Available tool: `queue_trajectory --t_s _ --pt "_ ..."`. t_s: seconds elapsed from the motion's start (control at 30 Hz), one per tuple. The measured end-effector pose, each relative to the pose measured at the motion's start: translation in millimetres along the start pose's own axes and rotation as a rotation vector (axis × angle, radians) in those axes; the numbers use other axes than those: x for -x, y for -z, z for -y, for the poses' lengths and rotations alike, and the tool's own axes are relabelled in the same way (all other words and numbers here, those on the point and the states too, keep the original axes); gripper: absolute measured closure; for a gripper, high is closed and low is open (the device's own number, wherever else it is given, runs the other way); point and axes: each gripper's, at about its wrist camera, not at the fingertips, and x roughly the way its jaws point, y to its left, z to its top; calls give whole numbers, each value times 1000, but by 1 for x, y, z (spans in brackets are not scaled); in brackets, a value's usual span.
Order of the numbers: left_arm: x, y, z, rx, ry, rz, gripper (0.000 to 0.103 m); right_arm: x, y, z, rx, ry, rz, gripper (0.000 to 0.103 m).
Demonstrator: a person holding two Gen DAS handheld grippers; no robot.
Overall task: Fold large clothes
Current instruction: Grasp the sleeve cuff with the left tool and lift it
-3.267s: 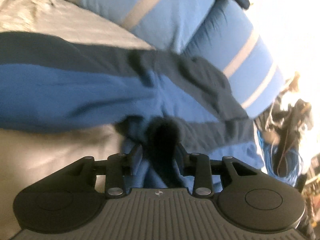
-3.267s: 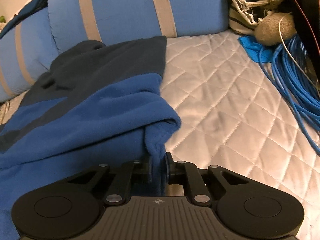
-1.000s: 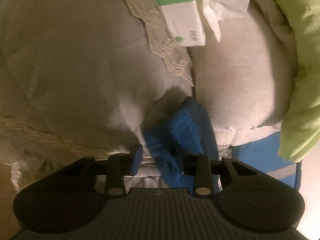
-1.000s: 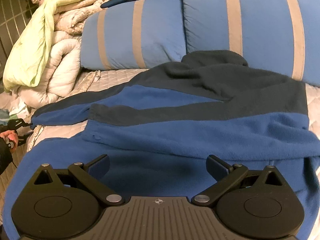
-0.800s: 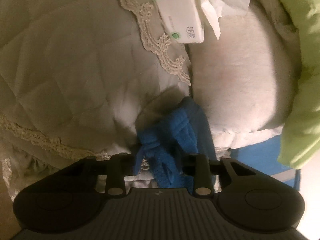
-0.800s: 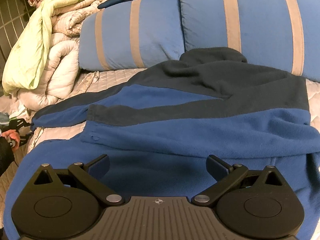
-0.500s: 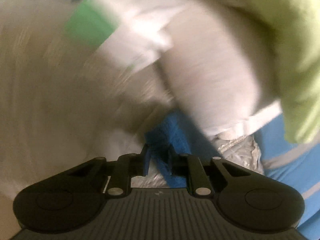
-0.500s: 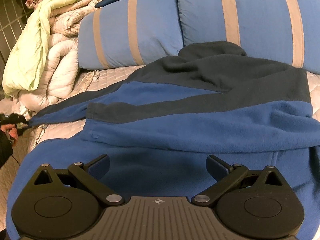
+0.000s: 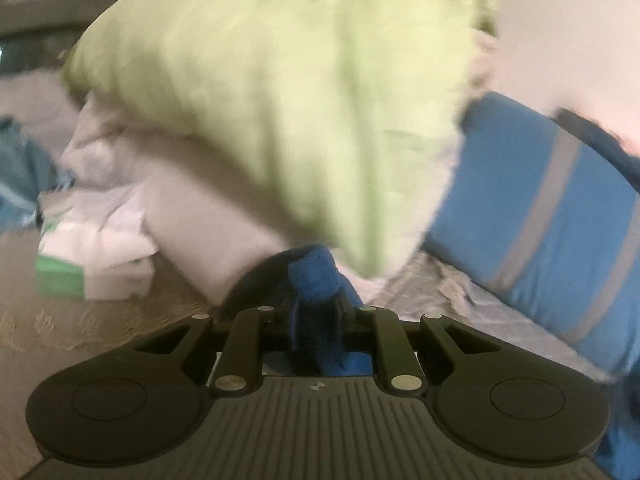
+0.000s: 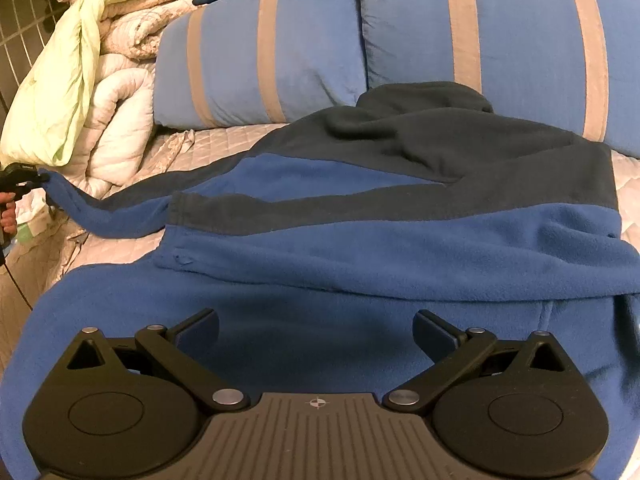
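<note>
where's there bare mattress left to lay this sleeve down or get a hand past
Free: the quilted strip between the striped pillows and the fleece, and the right edge. Crowded: far left, with the piled quilts, tissue pack and left tongs gripping the sleeve.

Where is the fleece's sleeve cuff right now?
The sleeve cuff is pinched in the left gripper, stretched toward the far left in the right wrist view beside the green-and-white comforter pile.
</note>
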Motion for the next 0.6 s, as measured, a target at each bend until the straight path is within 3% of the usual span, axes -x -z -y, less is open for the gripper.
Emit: queue_trajectory --t_s 0.23,0.6 --pt "15 -8 60 -120 108 52 86 2 1 2 -20 -5 12 1" --pt "33 6 143 -224 313 59 86 3 2 7 -59 12 22 0"
